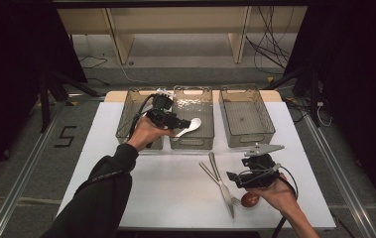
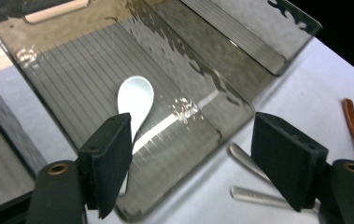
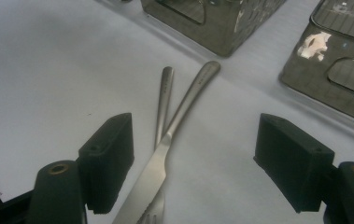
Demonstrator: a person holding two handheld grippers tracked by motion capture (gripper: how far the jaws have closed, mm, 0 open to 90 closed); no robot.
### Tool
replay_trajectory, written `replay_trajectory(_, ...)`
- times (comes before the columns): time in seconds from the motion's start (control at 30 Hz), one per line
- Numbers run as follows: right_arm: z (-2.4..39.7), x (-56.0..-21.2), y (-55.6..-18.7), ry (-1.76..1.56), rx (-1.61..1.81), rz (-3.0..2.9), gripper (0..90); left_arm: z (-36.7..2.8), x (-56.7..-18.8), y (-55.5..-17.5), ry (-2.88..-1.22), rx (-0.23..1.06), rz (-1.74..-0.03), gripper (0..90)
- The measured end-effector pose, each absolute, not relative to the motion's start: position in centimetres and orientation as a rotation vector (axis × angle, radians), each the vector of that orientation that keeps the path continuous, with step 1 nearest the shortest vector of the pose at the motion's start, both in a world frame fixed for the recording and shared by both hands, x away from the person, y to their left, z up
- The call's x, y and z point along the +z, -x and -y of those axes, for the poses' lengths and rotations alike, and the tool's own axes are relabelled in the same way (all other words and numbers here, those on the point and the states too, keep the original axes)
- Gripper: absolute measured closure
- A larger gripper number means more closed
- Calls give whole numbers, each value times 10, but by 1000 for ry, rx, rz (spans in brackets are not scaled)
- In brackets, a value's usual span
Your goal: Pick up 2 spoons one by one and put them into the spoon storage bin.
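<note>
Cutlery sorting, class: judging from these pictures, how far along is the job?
Done: the white spoon lies in the middle bin, and the left tool stands open above it. In hand: the open right tool hovers over the crossed knife and fork. Left: knife, fork and brown spoon remain on the table.

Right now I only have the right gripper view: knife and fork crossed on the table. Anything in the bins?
Observer: Yes. A white spoon lies in the middle bin.
Operator: Left claw holding it?
Observer: No. The left claw is open over that bin and isn't gripping the spoon.
Operator: Other cutlery out on the table?
Observer: A brown spoon lies on the table, right beside the right hand.
</note>
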State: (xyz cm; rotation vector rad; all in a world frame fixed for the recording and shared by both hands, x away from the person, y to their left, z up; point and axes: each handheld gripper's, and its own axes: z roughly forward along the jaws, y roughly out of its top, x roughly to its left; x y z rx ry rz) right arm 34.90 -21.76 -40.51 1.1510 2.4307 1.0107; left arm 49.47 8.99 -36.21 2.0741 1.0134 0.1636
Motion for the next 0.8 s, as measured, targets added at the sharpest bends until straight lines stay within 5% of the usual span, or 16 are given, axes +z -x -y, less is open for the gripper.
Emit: replay_trajectory(0.8,246,-413,-361,-1236,944,-2373,349,-164,-395,-414,-2023,262,-986,212)
